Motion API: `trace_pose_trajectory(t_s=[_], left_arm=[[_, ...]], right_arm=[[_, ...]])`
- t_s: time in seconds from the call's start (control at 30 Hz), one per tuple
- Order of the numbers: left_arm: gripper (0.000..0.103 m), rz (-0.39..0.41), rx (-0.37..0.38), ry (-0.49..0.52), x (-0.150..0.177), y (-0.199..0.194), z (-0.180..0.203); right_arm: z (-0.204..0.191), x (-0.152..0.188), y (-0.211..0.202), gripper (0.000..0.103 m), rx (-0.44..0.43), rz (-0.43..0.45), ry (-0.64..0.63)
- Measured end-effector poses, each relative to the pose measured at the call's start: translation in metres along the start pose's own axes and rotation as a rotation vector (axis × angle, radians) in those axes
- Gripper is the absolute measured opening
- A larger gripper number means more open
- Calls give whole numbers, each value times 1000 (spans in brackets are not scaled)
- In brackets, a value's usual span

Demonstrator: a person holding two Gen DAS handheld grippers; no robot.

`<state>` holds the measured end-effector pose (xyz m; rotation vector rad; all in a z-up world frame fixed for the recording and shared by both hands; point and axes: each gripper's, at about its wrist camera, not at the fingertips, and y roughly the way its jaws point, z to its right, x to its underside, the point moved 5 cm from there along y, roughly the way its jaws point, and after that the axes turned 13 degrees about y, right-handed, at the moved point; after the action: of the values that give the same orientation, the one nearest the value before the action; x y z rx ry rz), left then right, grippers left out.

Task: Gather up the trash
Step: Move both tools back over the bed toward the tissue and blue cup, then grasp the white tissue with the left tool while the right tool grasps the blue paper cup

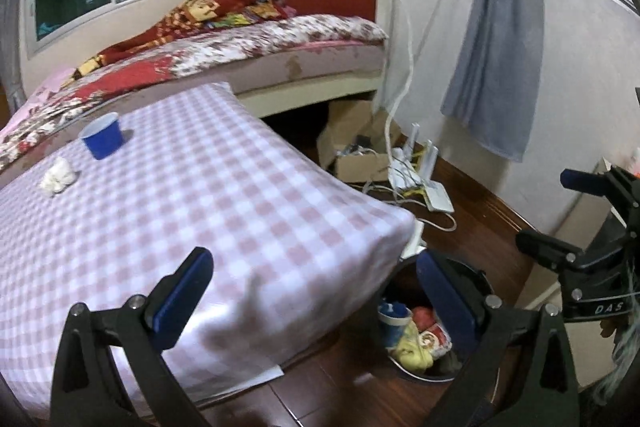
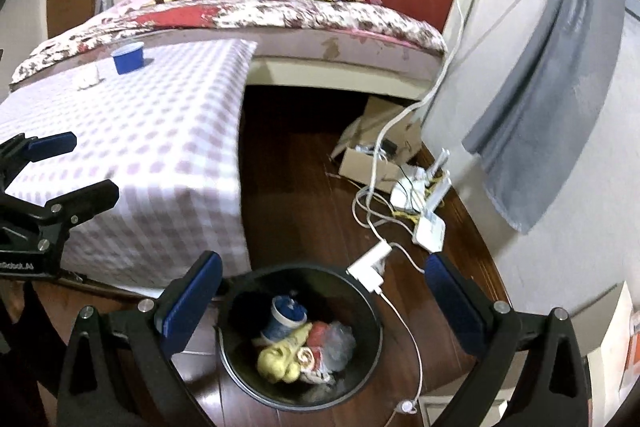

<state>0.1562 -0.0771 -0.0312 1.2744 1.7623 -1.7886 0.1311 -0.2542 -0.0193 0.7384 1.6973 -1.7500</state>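
Both tools are spread wide and empty — the right tool (image 2: 320,295) hangs over the bin (image 2: 240,379), already part full. A blue cup (image 1: 102,139) and a crumpled tissue (image 1: 58,175) remain on the checked counter (image 1: 224,195). Reach the left tool (image 1: 312,291) far across — pinch the tissue low, or grip the cup's wall squarely.

A pink-checked table (image 1: 208,195) carried a blue cup (image 1: 102,140) and, just beside it, a crumpled white tissue (image 1: 58,175)
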Motion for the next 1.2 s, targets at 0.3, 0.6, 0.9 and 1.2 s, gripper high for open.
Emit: trace_pose_trajectory(t_s=[0.3,0.6,0.9,1.2], left_arm=[[102,14,-67,-53,5,-9,-50],[102,0,-133,-105,16,-10,-98],[102,-30,-244,-204,37,-10,-181],[102,-58,-365,-281,39,16,-308]], right_arm=[[-43,-25,4,102,-63,43,-33],[-82,-45,20,102,-127,53,-55],[-143,-68,46,102,-264,48,-52],[-234,-113,100,102,-391,-13,-88]])
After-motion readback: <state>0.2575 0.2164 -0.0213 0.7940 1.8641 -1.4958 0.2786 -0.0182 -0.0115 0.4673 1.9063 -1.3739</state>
